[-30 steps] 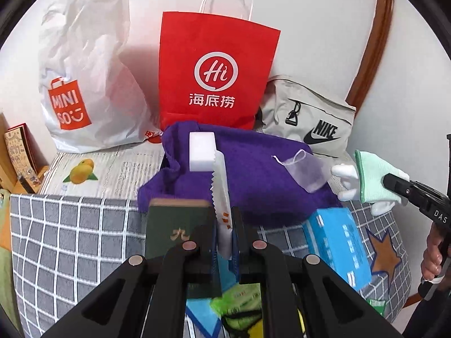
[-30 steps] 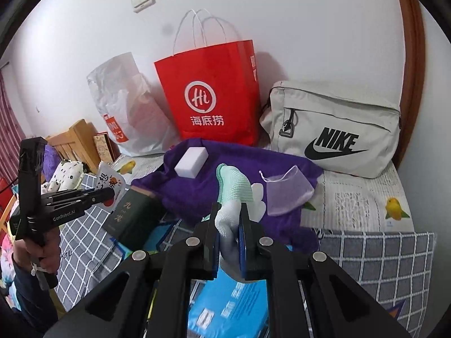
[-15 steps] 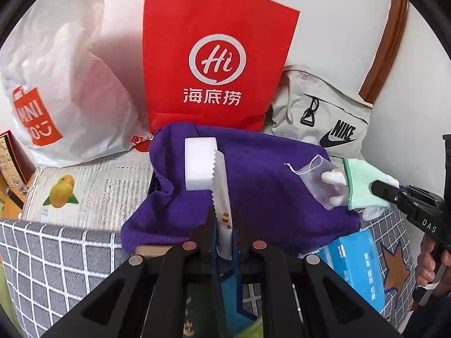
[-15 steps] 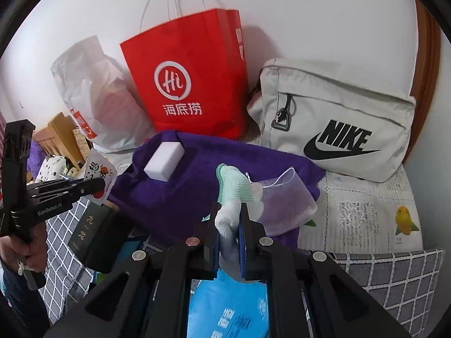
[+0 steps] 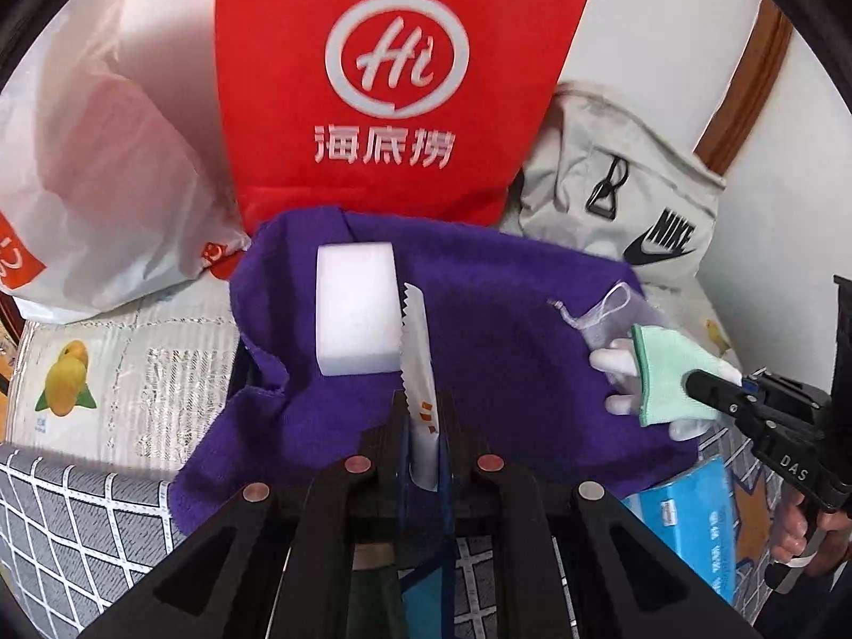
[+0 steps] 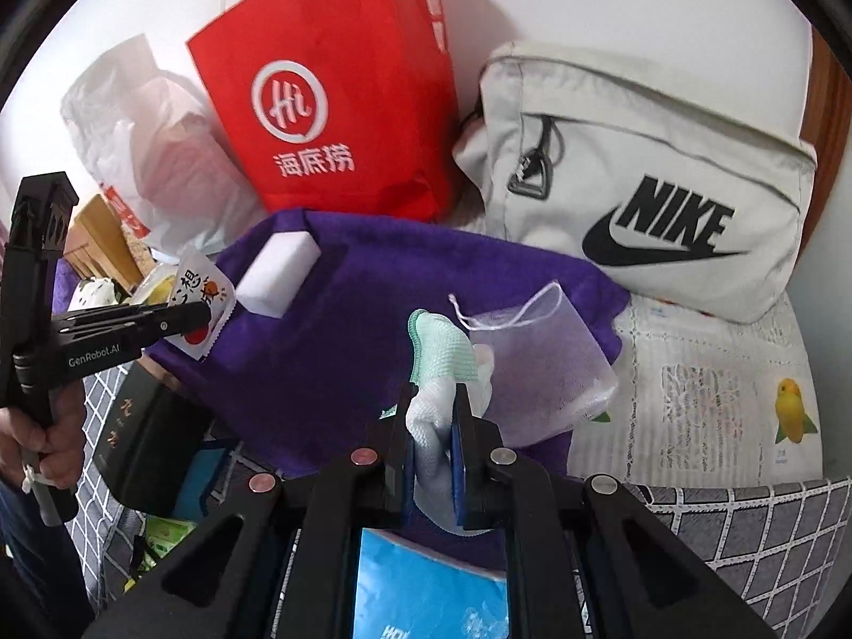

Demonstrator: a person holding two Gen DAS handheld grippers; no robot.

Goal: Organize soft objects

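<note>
A purple towel [image 5: 506, 330] [image 6: 341, 319] lies spread on the bed, with a white sponge block [image 5: 357, 309] [image 6: 277, 282] and a sheer mesh pouch [image 6: 538, 362] [image 5: 612, 314] on it. My left gripper [image 5: 423, 415] is shut on a white snack packet [image 5: 420, 373] with a serrated edge, held over the towel just right of the sponge; the packet also shows in the right wrist view [image 6: 205, 298]. My right gripper [image 6: 434, 420] is shut on a white and green glove [image 6: 442, 357] [image 5: 665, 378], held over the towel's right edge beside the pouch.
A red paper bag [image 5: 394, 85] [image 6: 335, 90], a white plastic bag [image 5: 90, 170] and a grey Nike bag [image 6: 655, 181] stand against the wall. A blue tissue pack [image 5: 692, 516], a dark green box [image 6: 138, 442] and a checked blanket [image 5: 69, 522] lie in front.
Both grippers have moved forward toward the towel and the wall. The packet now sits over the towel by the sponge, and the glove has come up beside the mesh pouch.
</note>
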